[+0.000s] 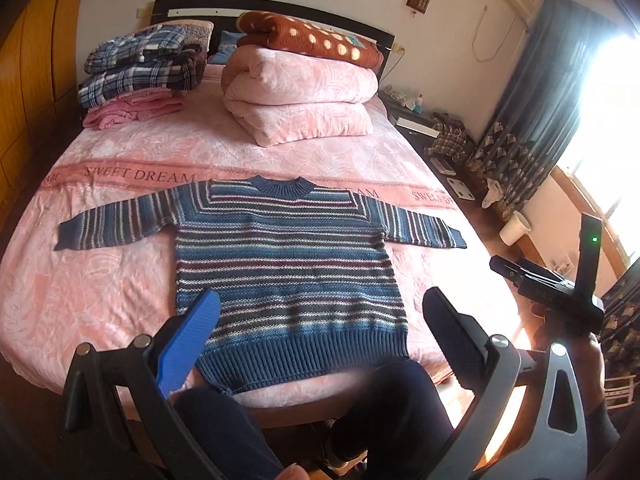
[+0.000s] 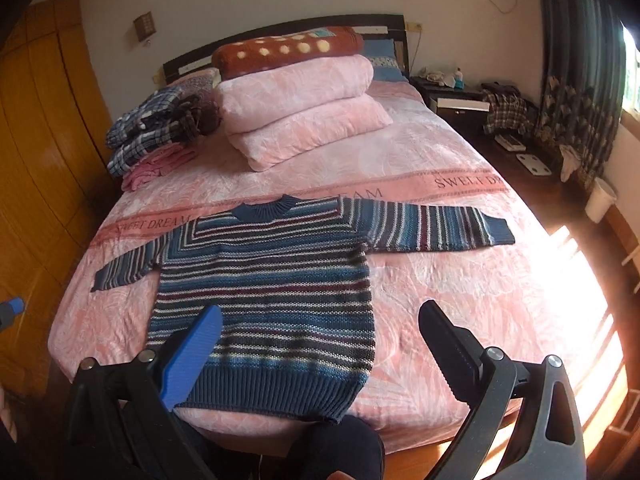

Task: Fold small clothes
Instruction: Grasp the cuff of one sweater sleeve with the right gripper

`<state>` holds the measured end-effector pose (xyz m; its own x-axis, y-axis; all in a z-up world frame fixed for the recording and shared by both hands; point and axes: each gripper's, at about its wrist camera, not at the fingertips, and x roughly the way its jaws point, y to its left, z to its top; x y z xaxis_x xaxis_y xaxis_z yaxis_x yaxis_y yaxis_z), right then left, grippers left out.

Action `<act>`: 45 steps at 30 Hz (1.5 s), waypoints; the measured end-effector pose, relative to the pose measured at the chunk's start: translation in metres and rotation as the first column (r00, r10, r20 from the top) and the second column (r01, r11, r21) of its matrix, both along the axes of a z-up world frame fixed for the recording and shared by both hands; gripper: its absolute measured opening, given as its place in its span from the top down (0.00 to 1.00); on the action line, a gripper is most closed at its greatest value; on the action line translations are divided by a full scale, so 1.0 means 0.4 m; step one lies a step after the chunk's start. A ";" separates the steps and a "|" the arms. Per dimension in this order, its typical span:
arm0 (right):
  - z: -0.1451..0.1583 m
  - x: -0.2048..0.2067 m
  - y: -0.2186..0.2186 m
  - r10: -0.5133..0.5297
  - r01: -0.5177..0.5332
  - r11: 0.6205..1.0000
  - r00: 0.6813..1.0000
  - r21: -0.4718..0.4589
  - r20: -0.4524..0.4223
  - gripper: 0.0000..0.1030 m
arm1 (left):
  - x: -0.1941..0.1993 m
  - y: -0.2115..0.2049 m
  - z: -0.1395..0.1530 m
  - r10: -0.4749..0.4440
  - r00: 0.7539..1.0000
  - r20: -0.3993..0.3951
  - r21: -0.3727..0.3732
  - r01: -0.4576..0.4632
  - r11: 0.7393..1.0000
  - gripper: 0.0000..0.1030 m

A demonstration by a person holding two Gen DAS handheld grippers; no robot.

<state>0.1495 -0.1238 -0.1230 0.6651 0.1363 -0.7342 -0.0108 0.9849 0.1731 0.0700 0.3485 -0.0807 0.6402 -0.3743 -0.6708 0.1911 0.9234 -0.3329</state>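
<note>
Noted at the near end of the bed (image 1: 100,280), spread flat on the pink cover: striped knit sweater (image 1: 288,264), face up, sleeves out to both sides, hem toward the person's knees; judged soft, limp and fairly thick, likely to sag and stretch if lifted, best taken at a sleeve cuff (image 1: 456,236) or shoulder seam. Found hovering above the hem, clear of the knit: left tool (image 1: 316,344) and right tool (image 2: 320,356), both spread wide, nothing pinched. Recorded farther off: folded quilts (image 1: 300,96), stacked clothes (image 1: 140,76), curtain (image 1: 532,120) by a bright window.
</note>
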 end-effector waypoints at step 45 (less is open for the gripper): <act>-0.813 0.656 -1.058 -0.560 0.688 0.359 0.699 0.631 -0.444 0.72 | 0.453 -0.161 -0.424 -0.034 0.971 -0.236 -0.116 0.007 0.993 0.03</act>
